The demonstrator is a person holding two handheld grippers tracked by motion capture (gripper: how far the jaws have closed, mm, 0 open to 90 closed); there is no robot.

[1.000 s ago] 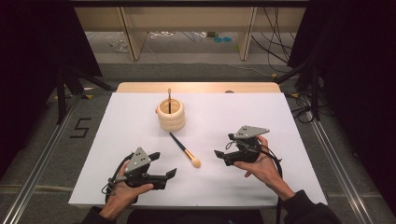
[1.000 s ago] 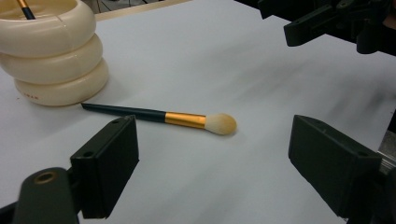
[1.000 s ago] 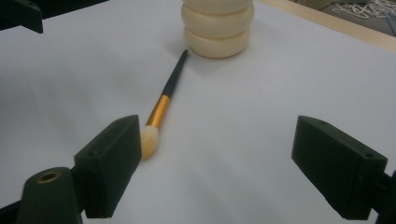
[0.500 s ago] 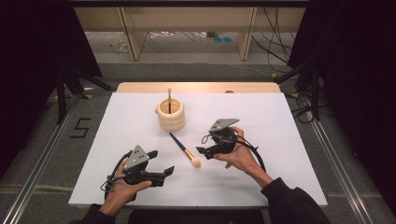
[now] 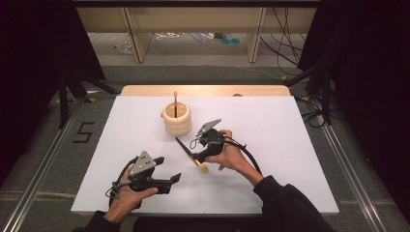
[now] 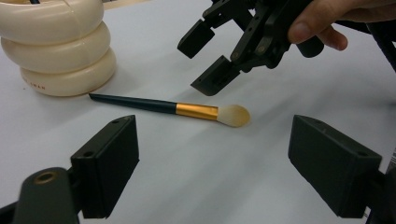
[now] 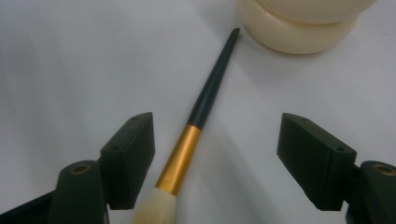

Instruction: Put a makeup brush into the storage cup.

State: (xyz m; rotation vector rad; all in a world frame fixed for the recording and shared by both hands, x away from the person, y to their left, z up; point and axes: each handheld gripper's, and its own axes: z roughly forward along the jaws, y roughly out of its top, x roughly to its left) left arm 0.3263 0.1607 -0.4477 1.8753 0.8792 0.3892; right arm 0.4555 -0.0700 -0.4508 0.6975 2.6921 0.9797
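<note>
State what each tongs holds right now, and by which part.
Nothing is held. The right tongs hover open above the brush; the left tongs sit open, apart from it.

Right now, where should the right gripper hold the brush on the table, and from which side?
Grip the brush at its gold band, from straight above, jaws across its width. It lies flat, and the right gripper already straddles it, open.

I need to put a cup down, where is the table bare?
Bare: the white table right of the right gripper, and the far left beside the ringed holder. Crowded: the middle, around the makeup brush, and near the left gripper.
</note>
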